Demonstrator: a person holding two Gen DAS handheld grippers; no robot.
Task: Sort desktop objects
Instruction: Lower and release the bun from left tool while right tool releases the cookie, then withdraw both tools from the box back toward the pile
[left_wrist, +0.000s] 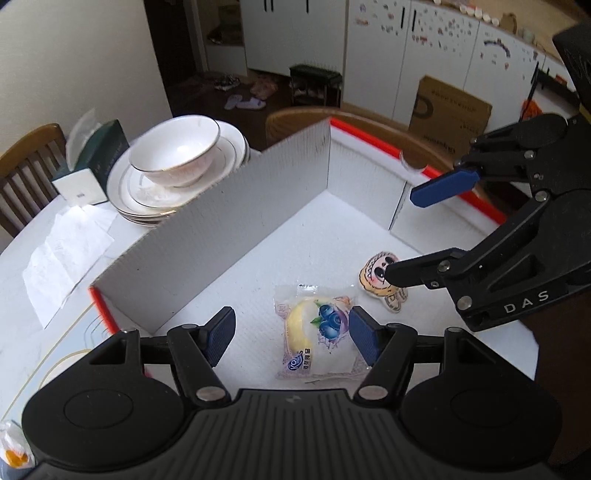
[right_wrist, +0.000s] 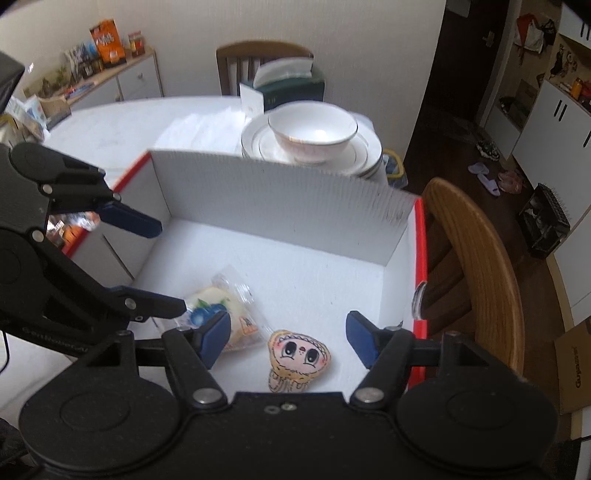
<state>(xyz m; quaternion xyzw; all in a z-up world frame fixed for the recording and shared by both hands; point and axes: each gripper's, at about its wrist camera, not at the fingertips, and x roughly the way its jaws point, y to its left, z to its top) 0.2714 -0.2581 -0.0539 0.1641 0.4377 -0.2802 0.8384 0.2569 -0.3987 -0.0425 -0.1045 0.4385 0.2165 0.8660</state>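
Ribbed black plastic housing fills the bottom of both wrist views, cutting off the near floor of the box. Left gripper (left_wrist: 291, 334): blue textured pads spread wide, nothing pinched, poised over the snack packet (left_wrist: 319, 338). Right gripper (right_wrist: 288, 339): jaws likewise spread and empty, straddling the cartoon figure (right_wrist: 297, 360) from above.

Snack packet: clear crinkly film, sealed ends, pale round cake inside, blueberry print on the front. It lies flat on the box floor; in the right view its near side is hidden behind a gripper finger. Small printed text too fine to read.

Cartoon figure: flat, rounded cut-out shape, yellowish hair, big drawn eyes, pink cheeks. It lies just beside the packet, toward the orange-edged wall; whether the two touch I cannot tell. Its lower part is cut off by the housing in the right view, and in the left view one black fingertip of the right gripper covers part of its face.

Box (left_wrist: 207, 236): white corrugated board, fluted walls, orange-red outer rim, matte white floor.

Behind the far wall, on the white table (left_wrist: 22, 236): stack of gilt-rimmed plates (left_wrist: 122, 188) with a glossy china bowl (left_wrist: 177, 149) on top, a dark green tissue box (left_wrist: 99, 158), loose paper sheets (left_wrist: 62, 251). Wooden chair (right_wrist: 480, 266) curves beside the box, partly out of frame.
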